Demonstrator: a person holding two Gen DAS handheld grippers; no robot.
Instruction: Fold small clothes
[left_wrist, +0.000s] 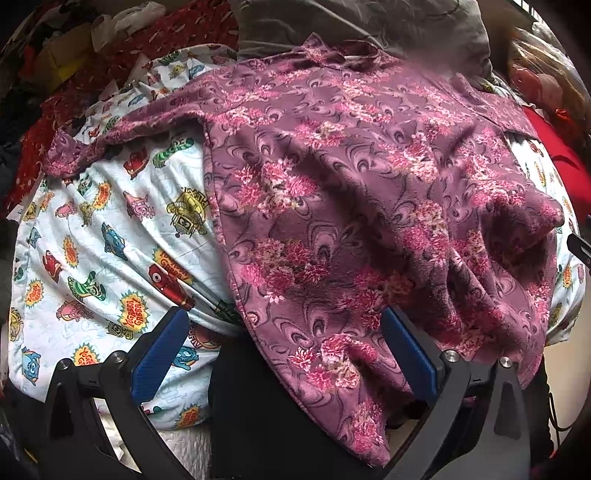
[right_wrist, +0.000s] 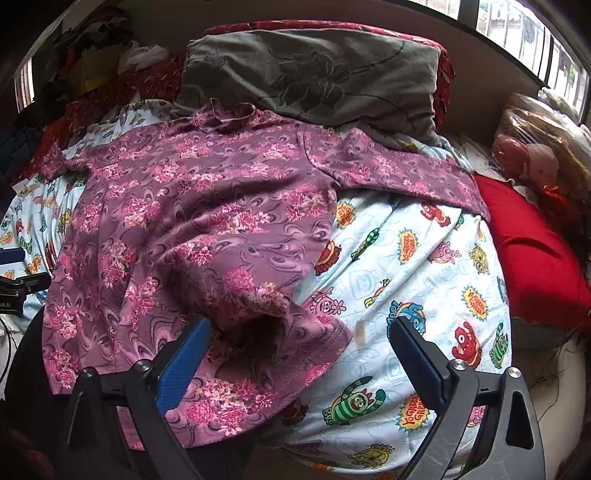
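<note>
Where the bed's near edge meets both cameras, the cartoon-print sheet (right_wrist: 424, 266) covers the mattress, pale blue with bright characters, and serves as the folding surface. One garment lies on it: a purple floral top (right_wrist: 192, 206), spread flat with its collar toward the far edge and its hem hanging over the near edge. Two sleeves show (one stretched toward the right edge, the other reaching toward the left edge).

The left gripper (left_wrist: 284, 350) hovers at the hem with its jaws spread wide, blue pads either side of the cloth, holding nothing. The right gripper (right_wrist: 299, 354) is likewise parted and empty, above the top's lower right corner, where the fabric bunches into a dark fold.

Farther back, one grey pillow (right_wrist: 317, 74) rests just beyond the collar, touching it or nearly so. One red cushion (right_wrist: 532, 254) sits at the right edge of the bed. Red patterned fabric (left_wrist: 155, 40) lies along the far left corner, with heaped clutter behind it, too blurred to identify. A window (right_wrist: 524, 26) runs along the wall at the far right.
</note>
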